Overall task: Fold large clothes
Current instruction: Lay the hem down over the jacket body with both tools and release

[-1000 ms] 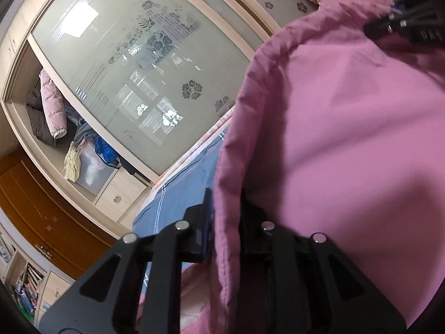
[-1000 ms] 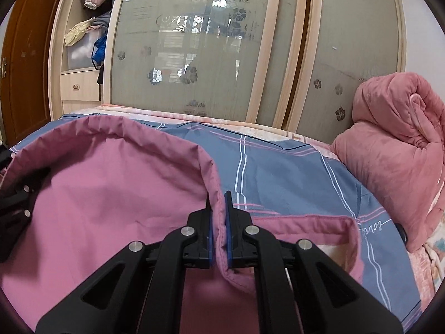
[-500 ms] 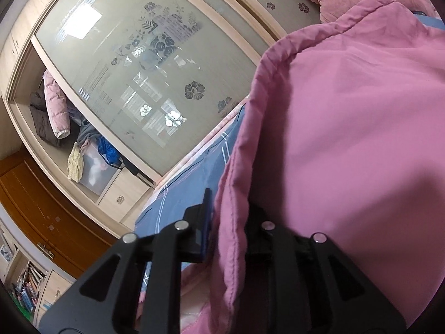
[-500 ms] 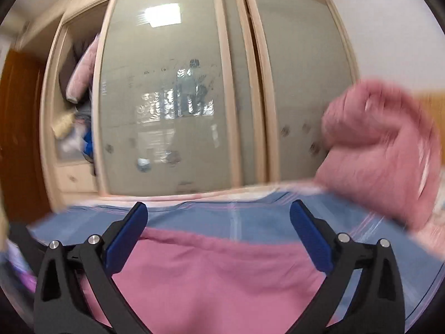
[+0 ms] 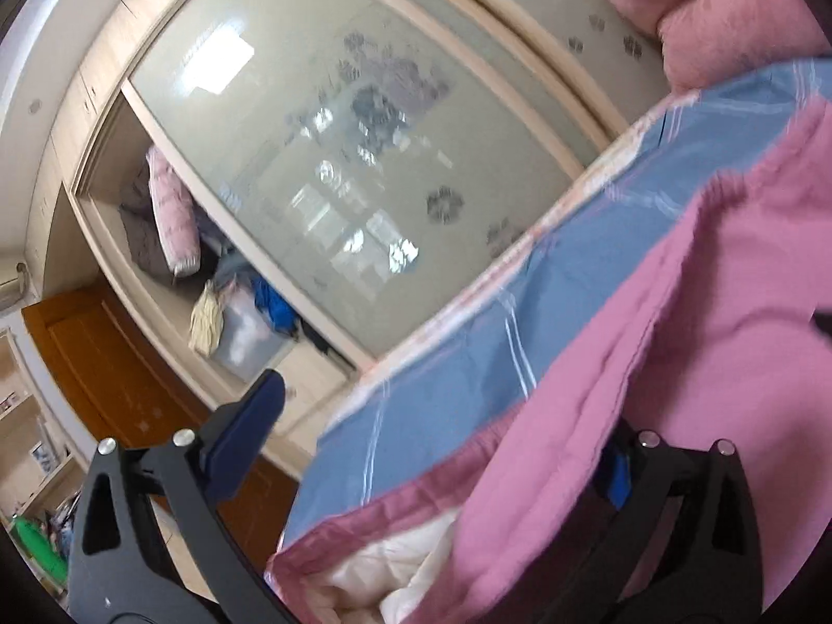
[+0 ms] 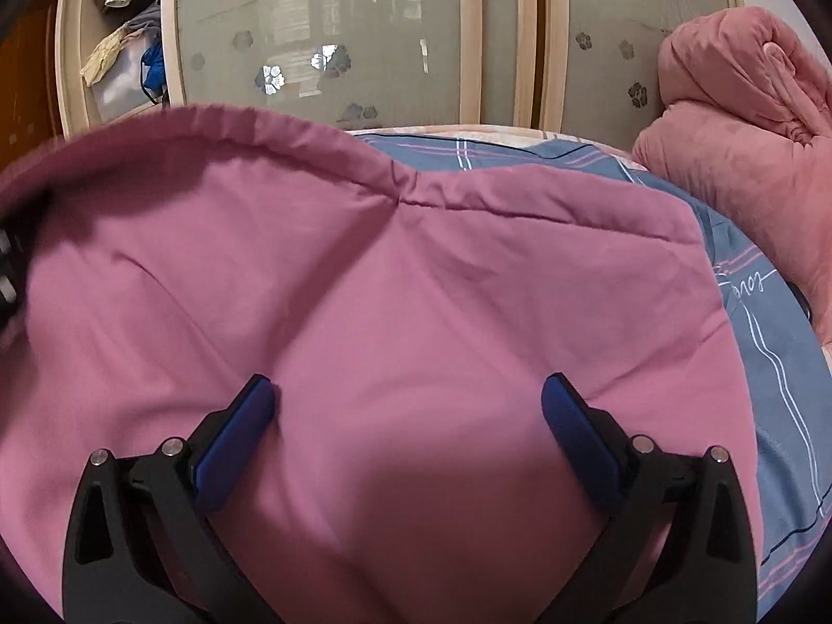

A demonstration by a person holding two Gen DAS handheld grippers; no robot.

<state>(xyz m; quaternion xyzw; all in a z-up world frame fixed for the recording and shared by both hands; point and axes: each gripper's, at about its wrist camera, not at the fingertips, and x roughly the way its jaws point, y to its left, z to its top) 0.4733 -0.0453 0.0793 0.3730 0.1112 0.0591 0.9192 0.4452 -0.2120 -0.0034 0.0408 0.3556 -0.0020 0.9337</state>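
A large pink padded garment [image 6: 416, 281] lies folded over on the blue striped bed sheet [image 6: 769, 364]. It also shows in the left wrist view [image 5: 702, 364], where its white lining [image 5: 395, 572] peeks out at the bottom. My right gripper [image 6: 405, 400] is open and empty, its blue pads just above the pink fabric. My left gripper [image 5: 442, 426] is open; its left finger is free over the bed's edge, and the pink fabric drapes over its right finger [image 5: 619, 468].
A rolled pink quilt [image 6: 743, 145] sits at the right end of the bed. Behind the bed stands a wardrobe with frosted sliding doors [image 6: 333, 31] and an open section with clothes [image 6: 130, 47]. A brown wooden door [image 5: 104, 359] is at the left.
Both grippers have let go of the pink garment and opened wide. The fabric has dropped flat onto the bed. The right gripper has swung down over it.
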